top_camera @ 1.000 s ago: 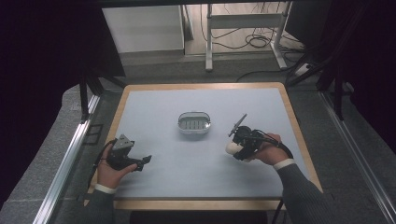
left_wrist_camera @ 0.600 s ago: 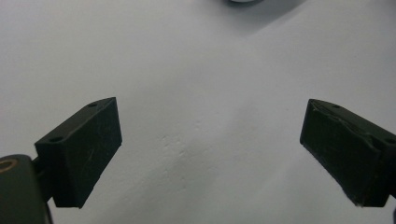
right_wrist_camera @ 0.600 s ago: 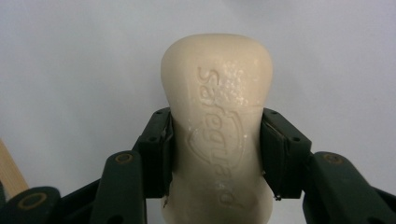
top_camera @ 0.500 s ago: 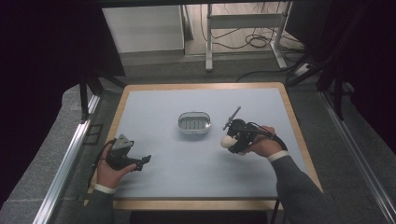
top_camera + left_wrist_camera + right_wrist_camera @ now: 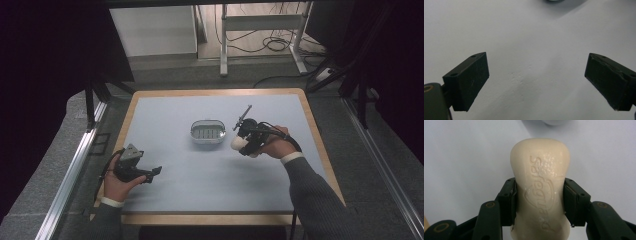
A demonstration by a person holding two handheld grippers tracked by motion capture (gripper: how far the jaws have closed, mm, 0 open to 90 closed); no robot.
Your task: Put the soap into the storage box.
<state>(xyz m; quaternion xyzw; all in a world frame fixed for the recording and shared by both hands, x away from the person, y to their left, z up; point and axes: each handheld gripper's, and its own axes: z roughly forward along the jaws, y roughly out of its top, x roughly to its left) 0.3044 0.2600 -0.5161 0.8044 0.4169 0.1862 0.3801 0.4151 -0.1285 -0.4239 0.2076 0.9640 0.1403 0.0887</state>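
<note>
A cream bar of soap (image 5: 540, 185) with an embossed name sits clamped at its middle between the jaws of my right gripper (image 5: 539, 201). In the high view that right gripper (image 5: 242, 142) holds the soap (image 5: 238, 142) just right of a small oval metal soap dish (image 5: 207, 131) at the table's centre. My left gripper (image 5: 152, 172) rests near the front left of the table, held in a hand. In the left gripper view its jaws stand wide apart over bare grey surface, the left gripper (image 5: 536, 82) holding nothing.
The grey mat has a wooden border (image 5: 218, 92). A metal rail (image 5: 70, 170) runs along the table's left side. Table legs and cables lie on the floor (image 5: 260, 45) beyond the far edge.
My right gripper has carried the soap leftward and slightly away, closer to the soap dish. The left gripper has stayed put.
</note>
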